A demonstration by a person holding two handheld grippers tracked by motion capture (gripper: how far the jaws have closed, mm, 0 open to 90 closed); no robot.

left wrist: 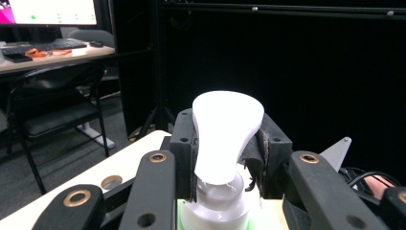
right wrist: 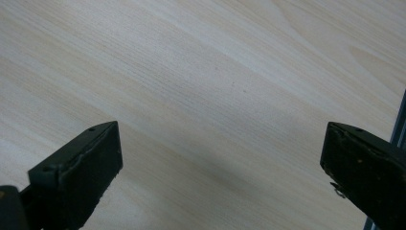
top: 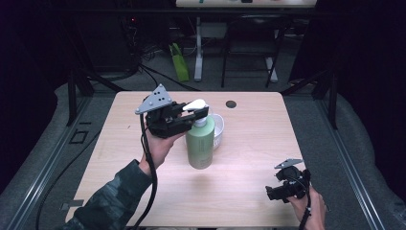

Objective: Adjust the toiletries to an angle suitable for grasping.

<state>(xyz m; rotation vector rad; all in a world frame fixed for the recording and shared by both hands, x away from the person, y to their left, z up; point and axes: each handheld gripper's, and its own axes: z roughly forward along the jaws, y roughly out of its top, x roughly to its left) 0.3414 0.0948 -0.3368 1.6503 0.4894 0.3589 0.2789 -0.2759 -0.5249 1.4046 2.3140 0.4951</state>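
Right gripper: nearest the high camera, at 5 o'clock on the table; jaws spread wide over bare wood in its own view, nothing between them.
Left gripper: near table centre, level, jaws pinching the pump head from both sides; pads pressed against the white plastic in the left gripper view.
Bottle: green, upright, at table centre, standing on the wood; its pump head is the part gripped.
Bowl: white, just behind the bottle at 1 o'clock from it, partly hidden; whether they touch I cannot tell.
Hole: dark round grommet toward 12 o'clock on the table.
Risk, tipping: grip sits high on a tall bottle; a sideways pull from the left gripper could likely lever the base over, since nothing steadies the body.
Risk, slip: pump head is smooth and tapers; the pads may slide off upward if the jaws ease.
Risk, spill: pressing down off-centre could squirt soap past the bowl onto the table, as the nozzle's aim over the bowl is unclear.
Risk, knock: bowl stands close; a shifting bottle could shove it.
Risk, cable: left gripper's cable trails across the near table and could snag.
Count, grippers: two.
Count, bottles: one.
Count, bowls: one.
Count, pump heads: one.
Count, holes: one.
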